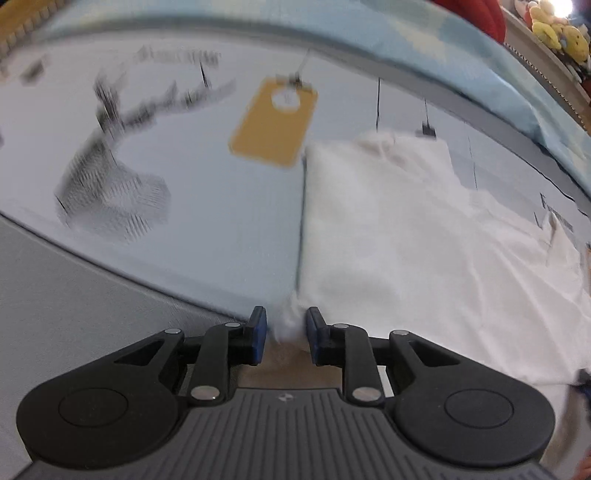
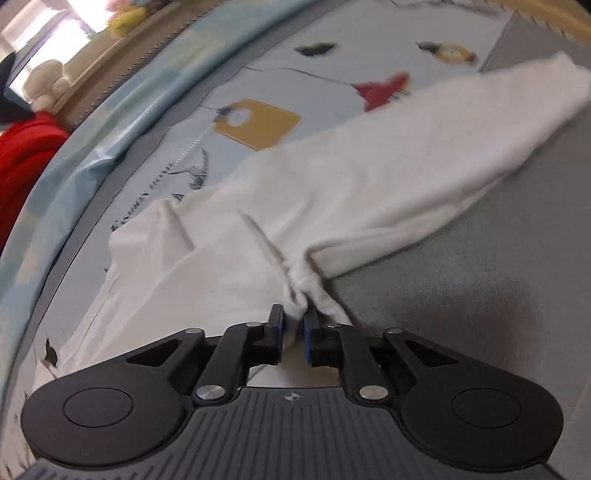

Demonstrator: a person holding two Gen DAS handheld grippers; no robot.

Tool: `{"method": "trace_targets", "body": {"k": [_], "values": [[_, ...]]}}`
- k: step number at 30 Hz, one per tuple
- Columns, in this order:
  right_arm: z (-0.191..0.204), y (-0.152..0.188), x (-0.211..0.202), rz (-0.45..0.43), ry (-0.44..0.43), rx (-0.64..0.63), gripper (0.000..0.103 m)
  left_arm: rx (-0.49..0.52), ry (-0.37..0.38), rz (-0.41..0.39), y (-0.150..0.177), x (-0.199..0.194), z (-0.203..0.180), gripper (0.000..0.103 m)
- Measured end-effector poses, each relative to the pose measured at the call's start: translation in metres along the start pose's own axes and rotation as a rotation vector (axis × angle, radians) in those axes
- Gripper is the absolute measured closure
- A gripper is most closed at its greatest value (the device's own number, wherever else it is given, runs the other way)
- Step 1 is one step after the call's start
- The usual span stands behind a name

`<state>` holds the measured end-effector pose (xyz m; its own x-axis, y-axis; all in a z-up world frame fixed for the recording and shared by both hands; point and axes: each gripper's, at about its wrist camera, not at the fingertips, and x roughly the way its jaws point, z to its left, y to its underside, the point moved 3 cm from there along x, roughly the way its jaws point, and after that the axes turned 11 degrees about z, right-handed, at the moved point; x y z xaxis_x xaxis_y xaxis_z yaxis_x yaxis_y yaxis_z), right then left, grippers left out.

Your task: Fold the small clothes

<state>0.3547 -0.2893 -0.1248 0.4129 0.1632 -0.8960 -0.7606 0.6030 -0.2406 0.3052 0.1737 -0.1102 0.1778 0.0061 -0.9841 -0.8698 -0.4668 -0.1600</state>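
A small white garment [image 1: 406, 236] lies spread on a pale blue printed sheet [image 1: 207, 206]. My left gripper [image 1: 286, 328] is shut on a bunched corner of the garment at its near edge. In the right wrist view the same white garment [image 2: 332, 184] stretches away to the upper right, partly folded over itself. My right gripper [image 2: 293, 325] is shut on a gathered bit of the garment's edge. Both views are blurred by motion.
The sheet carries prints: a yellow tag shape [image 1: 273, 122] and a red shape [image 2: 384, 88]. A grey surface [image 2: 461, 280] lies at the right. A red cloth [image 2: 26, 155] and plush toys [image 1: 554, 26] sit beyond the sheet's edge.
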Motion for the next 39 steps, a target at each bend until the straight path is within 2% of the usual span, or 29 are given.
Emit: {"method": "trace_targets", "body": {"k": [1, 2, 3, 5, 7, 8, 9, 10, 12, 15, 16, 18, 20, 21, 23, 24, 29, 31, 39], "values": [[0.005, -0.002, -0.003, -0.011, -0.004, -0.028, 0.089, -0.001, -0.034, -0.030, 0.000, -0.006, -0.001, 0.079], [0.009, -0.005, -0.006, -0.030, -0.014, -0.056, 0.085, -0.017, -0.033, -0.056, 0.000, -0.011, -0.002, 0.079], [0.012, -0.007, -0.009, -0.046, -0.036, -0.074, 0.080, -0.041, 0.014, -0.072, -0.001, -0.015, -0.003, 0.079], [0.013, -0.011, -0.008, -0.044, -0.068, -0.078, 0.080, -0.081, 0.141, -0.063, 0.000, -0.019, -0.005, 0.079], [0.008, -0.012, -0.002, -0.006, -0.049, -0.073, 0.086, -0.091, 0.186, -0.024, 0.004, -0.012, -0.006, 0.079], [0.006, -0.011, 0.001, 0.011, -0.030, -0.068, 0.091, -0.081, 0.145, 0.032, 0.007, -0.001, -0.006, 0.080], [0.004, -0.014, 0.005, 0.025, -0.025, -0.060, 0.091, -0.089, 0.114, 0.069, 0.008, 0.008, -0.005, 0.085], [0.001, -0.013, 0.004, 0.034, -0.033, -0.052, 0.091, -0.110, 0.112, 0.082, 0.010, 0.014, -0.001, 0.094], [0.001, -0.016, 0.002, 0.030, -0.038, -0.054, 0.091, -0.130, 0.107, 0.060, 0.009, 0.005, -0.001, 0.094], [0.001, -0.020, -0.009, -0.033, -0.046, -0.061, 0.090, -0.081, 0.157, -0.040, 0.007, -0.020, -0.017, 0.087], [0.002, -0.021, -0.016, -0.073, -0.047, -0.078, 0.090, -0.056, 0.171, -0.050, 0.007, -0.022, -0.023, 0.086], [0.004, -0.024, -0.025, -0.123, -0.054, -0.114, 0.090, -0.046, 0.169, 0.008, 0.011, -0.011, -0.027, 0.084], [-0.001, -0.029, -0.023, -0.105, -0.088, -0.112, 0.089, -0.045, 0.107, 0.105, 0.018, 0.009, -0.026, 0.084], [-0.005, -0.032, -0.018, -0.066, -0.095, -0.098, 0.088, -0.052, 0.100, 0.108, 0.020, 0.012, -0.025, 0.084], [-0.017, -0.035, -0.009, 0.003, -0.038, -0.069, 0.085, -0.046, 0.097, 0.082, 0.019, 0.004, -0.028, 0.083], [-0.024, -0.037, -0.009, 0.007, -0.015, -0.049, 0.079, -0.034, 0.106, 0.059, 0.013, -0.002, -0.034, 0.081], [-0.042, -0.052, -0.026, -0.047, -0.003, -0.041, 0.069, 0.096, 0.075, -0.030, 0.015, -0.024, -0.066, 0.069], [-0.048, -0.055, -0.031, -0.058, 0.001, -0.049, 0.065, 0.120, 0.078, -0.028, 0.015, -0.022, -0.080, 0.065], [-0.080, -0.065, -0.041, -0.060, 0.015, -0.004, 0.065, 0.186, 0.082, -0.024, 0.026, -0.016, -0.107, 0.062]]}}
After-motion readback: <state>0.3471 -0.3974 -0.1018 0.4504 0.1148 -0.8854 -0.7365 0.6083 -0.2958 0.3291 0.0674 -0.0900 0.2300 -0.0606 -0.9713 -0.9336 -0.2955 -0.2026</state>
